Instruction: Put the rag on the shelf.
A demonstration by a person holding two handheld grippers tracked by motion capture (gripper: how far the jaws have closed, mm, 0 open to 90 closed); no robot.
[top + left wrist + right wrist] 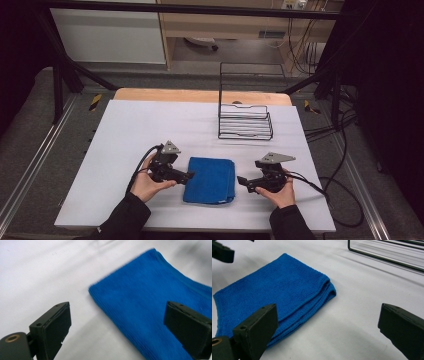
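At frame centre, a folded blue cloth [210, 180] is lying between the left gripper [190, 175] and right gripper [240, 180], jaws spread; a wire rack [245, 121] is standing beyond, its tall back frame fading into shadow.

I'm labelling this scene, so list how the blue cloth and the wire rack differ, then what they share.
The blue cloth is soft, folded fabric lying flat; the wire rack is rigid black wire with a tall upright back frame. The blue cloth sits near the person, between the open left gripper and the open right gripper; the wire rack stands farther back, to the right. Both rest on the white table, and neither is held.
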